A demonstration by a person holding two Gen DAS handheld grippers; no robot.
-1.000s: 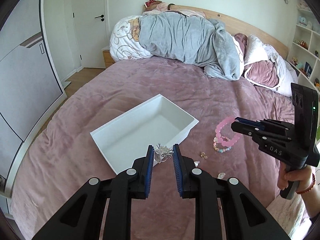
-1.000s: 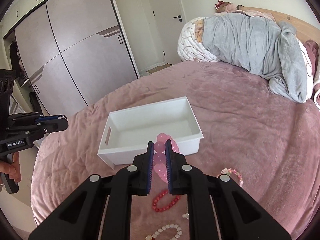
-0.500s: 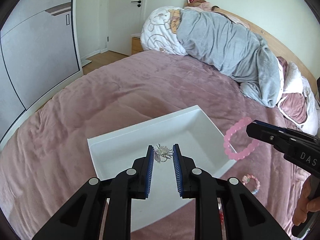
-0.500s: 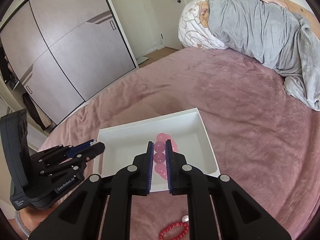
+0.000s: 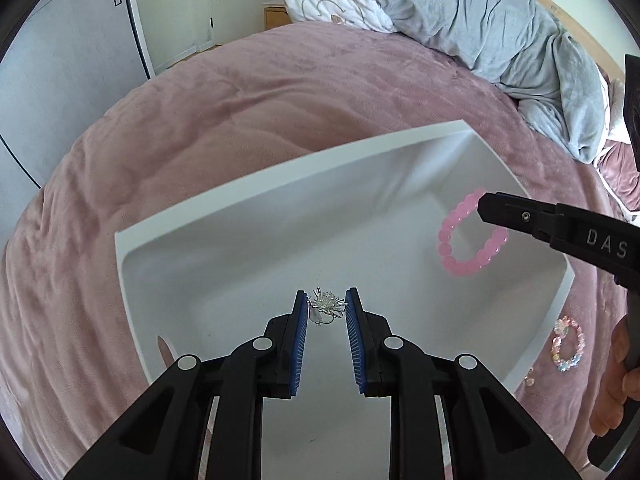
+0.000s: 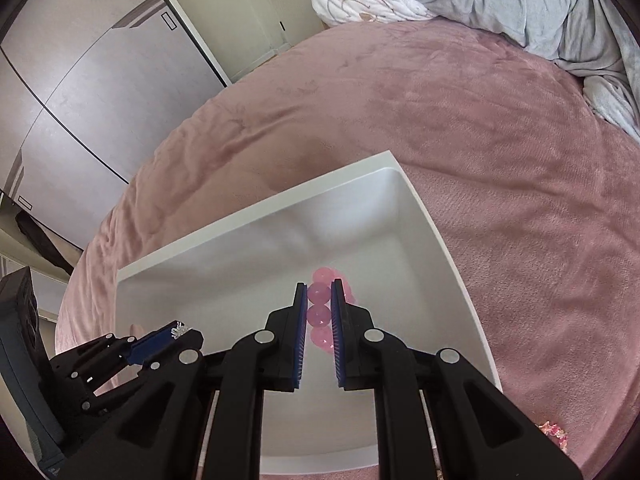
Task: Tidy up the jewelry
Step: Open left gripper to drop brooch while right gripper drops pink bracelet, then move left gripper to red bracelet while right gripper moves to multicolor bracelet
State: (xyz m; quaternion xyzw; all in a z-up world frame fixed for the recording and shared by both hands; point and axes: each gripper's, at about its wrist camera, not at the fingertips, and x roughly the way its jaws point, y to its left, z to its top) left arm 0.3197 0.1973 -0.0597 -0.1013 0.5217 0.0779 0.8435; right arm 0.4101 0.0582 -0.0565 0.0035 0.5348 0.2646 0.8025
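A white rectangular bin (image 5: 304,168) (image 6: 256,216) sits on the pink bedspread, empty inside. My left gripper (image 5: 327,304) is shut on a small silver spiky jewelry piece (image 5: 328,307) and holds it over the bin's near left part; it also shows in the right wrist view (image 6: 178,330). My right gripper (image 6: 319,304) is shut on a pink bead bracelet (image 6: 318,314), which hangs over the bin's right part in the left wrist view (image 5: 466,250).
A pastel bead bracelet (image 5: 567,344) and small loose pieces (image 5: 529,378) lie on the bedspread right of the bin. Grey and white bedding (image 5: 460,16) is piled at the bed's head. A wardrobe (image 6: 92,64) stands to the left.
Both grippers have moved forward and down over the bin, each still holding its piece. The bin now fills the middle of both views.
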